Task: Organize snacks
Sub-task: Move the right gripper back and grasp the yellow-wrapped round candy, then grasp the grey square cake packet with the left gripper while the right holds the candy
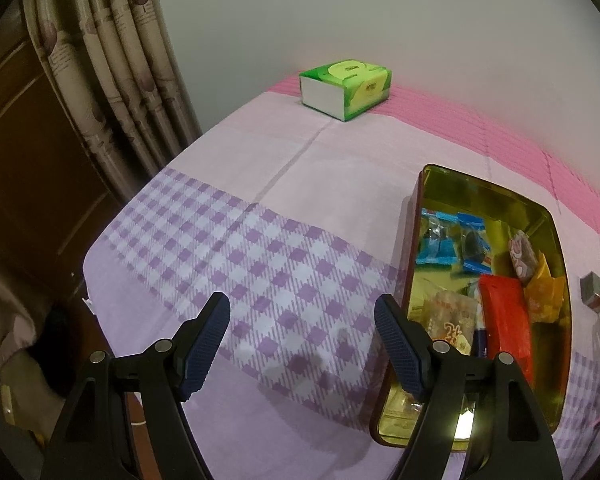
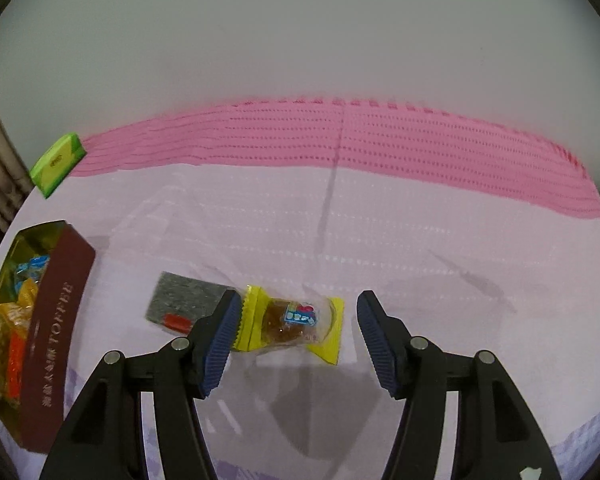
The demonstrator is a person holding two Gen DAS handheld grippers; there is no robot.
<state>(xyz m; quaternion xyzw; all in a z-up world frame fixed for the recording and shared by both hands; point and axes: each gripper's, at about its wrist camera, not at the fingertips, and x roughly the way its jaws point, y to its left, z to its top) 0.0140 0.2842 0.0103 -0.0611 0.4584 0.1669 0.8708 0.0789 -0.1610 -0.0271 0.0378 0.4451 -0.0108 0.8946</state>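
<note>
- The counter, under a pink and lilac cloth, carries everything. The cloth is soft and creased, so a pad coming down too deep could snag it and drag the sweets about.
- The tin stands at the left of the right view, open, with wrapped snacks already inside. It looks fairly full, so a sweet dropped near the rim could bounce out or land on the wall.
- The left hand-held gripper hovers wide open and empty over the checked cloth, its right finger over the tin's near wall. A small slip there could knock the tin askew.
- The right hand-held gripper stands about half open with nothing gripped. The yellow sweet lies on the cloth between its fingers, off centre: the left pad overlaps one crimped end, the right pad stands apart.
- Closing from here would likely push the sweet sideways first, or catch only the thin crimp, which may slide out during the lift.
- The grey packet lies just beside the sweet, partly behind the left finger. The closing finger could nudge it or pinch it as well.
- The wrapper is glossy, so a light grip may slip.
</note>
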